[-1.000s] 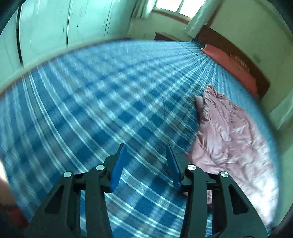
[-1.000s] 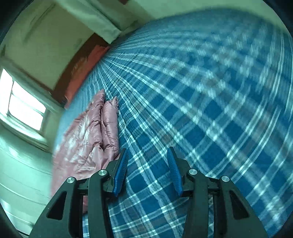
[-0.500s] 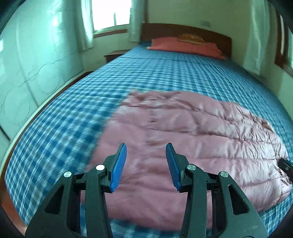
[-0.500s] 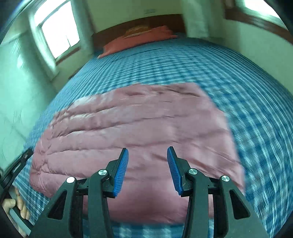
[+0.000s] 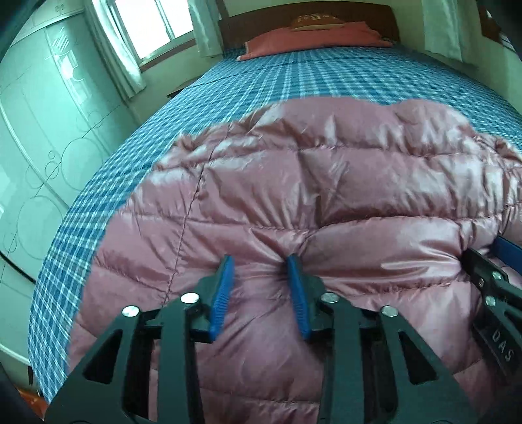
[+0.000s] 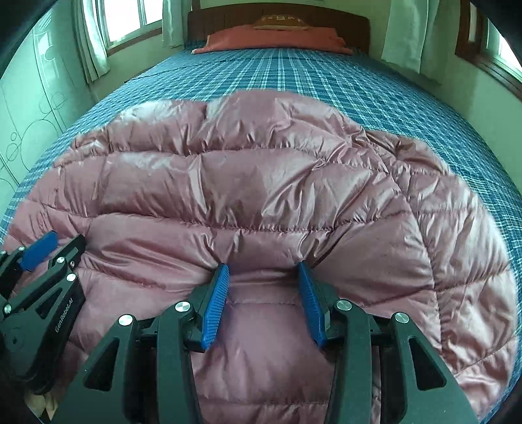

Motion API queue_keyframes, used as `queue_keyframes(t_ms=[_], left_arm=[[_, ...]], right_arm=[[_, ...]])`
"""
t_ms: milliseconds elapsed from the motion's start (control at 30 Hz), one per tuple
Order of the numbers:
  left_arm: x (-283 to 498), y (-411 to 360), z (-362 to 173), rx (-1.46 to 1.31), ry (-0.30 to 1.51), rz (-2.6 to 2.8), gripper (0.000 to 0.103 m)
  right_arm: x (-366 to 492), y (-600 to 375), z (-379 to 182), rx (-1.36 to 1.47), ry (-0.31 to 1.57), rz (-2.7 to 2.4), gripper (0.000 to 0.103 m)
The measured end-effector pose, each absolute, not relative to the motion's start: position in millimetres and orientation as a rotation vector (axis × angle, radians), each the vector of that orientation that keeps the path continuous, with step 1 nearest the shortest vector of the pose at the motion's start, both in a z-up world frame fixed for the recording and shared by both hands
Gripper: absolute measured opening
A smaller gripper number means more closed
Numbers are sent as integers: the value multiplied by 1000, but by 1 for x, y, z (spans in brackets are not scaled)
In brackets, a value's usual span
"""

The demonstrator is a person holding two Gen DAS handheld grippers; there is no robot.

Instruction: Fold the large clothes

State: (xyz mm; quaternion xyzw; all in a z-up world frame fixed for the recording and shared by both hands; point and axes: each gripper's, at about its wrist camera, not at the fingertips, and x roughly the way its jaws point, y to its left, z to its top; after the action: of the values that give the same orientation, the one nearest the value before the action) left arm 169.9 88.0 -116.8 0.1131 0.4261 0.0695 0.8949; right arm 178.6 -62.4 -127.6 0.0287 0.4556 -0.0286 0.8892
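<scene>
Both grippers have dropped closer to the pink puffer jacket point(image 5: 342, 182) since half a second ago, and it now fills most of each view. It lies spread across the near end of the bed point(image 5: 293, 78), on the blue checked sheet, its far edge reaching toward the middle of the bed. At the head of the bed lies a red pillow point(image 6: 274, 37), against the dark wooden headboard point(image 6: 277, 18). With jaws wide apart, the left gripper point(image 5: 261, 270) presses its blue fingertips point(image 5: 225, 277) into the quilted fabric near the jacket's near edge, a fold of cloth bulging between them. Just beside it, the right gripper point(image 6: 264, 277) does the same, its jaws also wide, with fabric puckered between its pads point(image 6: 306, 283).
</scene>
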Motion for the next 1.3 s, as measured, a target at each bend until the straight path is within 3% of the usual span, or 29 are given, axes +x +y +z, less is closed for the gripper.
queue_keyframes(t_ms=[167,400,700,1167,1233,1300], left_arm=[[185,85,-96,218,825,139,31],[210,78,-131,253,890,155,30],[189,101,-119,202,859,165,29],[178,115,-113,173,841,158,30],[173,127,-106,139,842,165,32],[167,143,-101,98,845,184,40]], right_arm=[[198,-65,-108,83,894,-67,44],[233,-55,-143,58,965,-45,44],[200,-43,-109,66,875,-29,44],[201,-16,-145,-48,891,-49,44],[199,-15,-145,-48,888,-51,44],[196,-11,-145,-55,882,-56,44]])
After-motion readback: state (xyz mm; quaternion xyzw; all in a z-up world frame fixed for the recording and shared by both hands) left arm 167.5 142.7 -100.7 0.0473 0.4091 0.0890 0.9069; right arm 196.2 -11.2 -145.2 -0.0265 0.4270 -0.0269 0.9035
